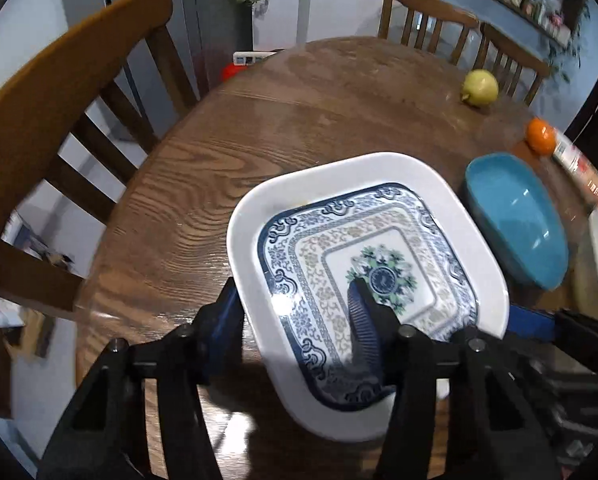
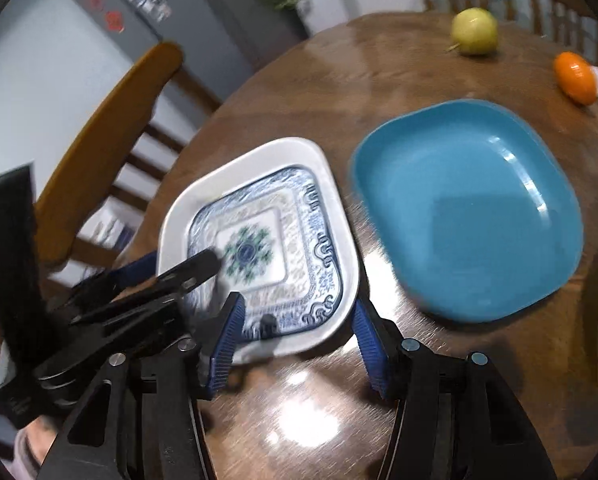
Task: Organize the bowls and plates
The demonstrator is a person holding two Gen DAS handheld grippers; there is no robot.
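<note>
Slippage is the risk: the patterned plate [image 1: 363, 280], nested in the white dish [image 1: 455, 208] on the bench [image 1: 299, 100], is straddled by both half-open hand-held grippers, left [image 1: 295, 304] and right [image 2: 299, 320], neither visibly clamped.

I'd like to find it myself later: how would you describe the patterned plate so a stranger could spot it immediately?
Start at the round wooden table. Near its front edge lies a white square dish, just left of a plain blue plate. The patterned plate sits nested inside the white dish; it alone has blue scrollwork borders and a green-and-blue flower medallion at its centre.
</note>
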